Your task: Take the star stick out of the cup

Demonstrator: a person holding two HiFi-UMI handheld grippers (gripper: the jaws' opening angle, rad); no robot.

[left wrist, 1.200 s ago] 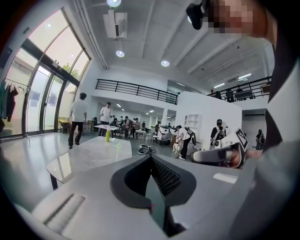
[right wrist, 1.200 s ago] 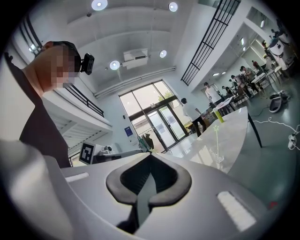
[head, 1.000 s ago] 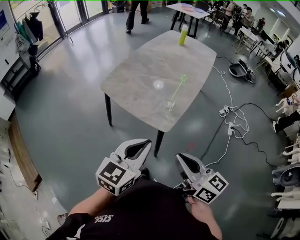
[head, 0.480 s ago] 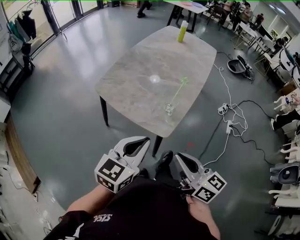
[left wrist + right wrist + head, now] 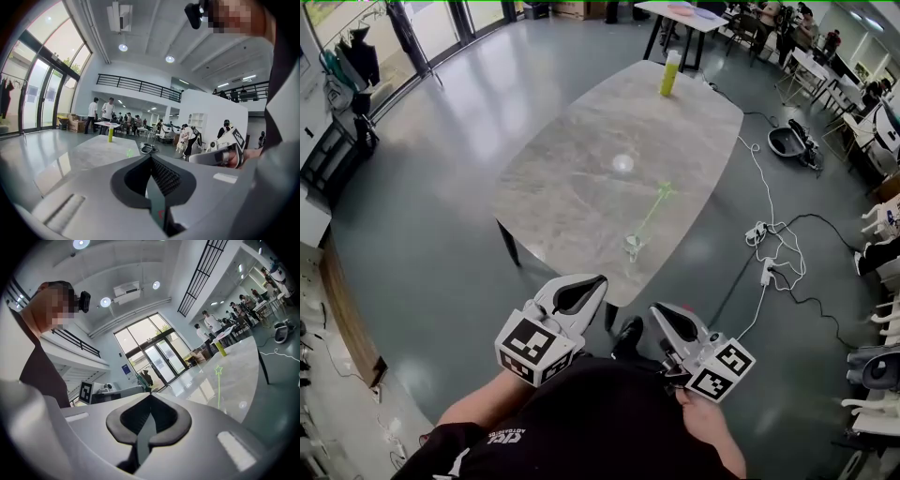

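Grey marbled table (image 5: 572,178) across the middle of the head view, on dark legs over a glossy floor. Near its close edge, a clear cup (image 5: 633,247) with the green star stick (image 5: 652,211) standing in it, leaning up and to the right, star at the top. At the far end of the same top, a yellow-green bottle (image 5: 670,73), well apart from the cup. Low in the frame, left gripper (image 5: 596,279) and right gripper (image 5: 657,312) side by side by the table's near corner, touching nothing. White cables and a power strip (image 5: 764,267) on the floor to the right.

From the left gripper view: jaws pressed together, nothing between them. Beyond the tips, the tabletop, the bottle and a faint green star. Right gripper off to the right.

From the right gripper view: jaws likewise closed, with nothing in them. Star stick upright over the tabletop at right, well ahead of the tips. Cup too faint to make out.
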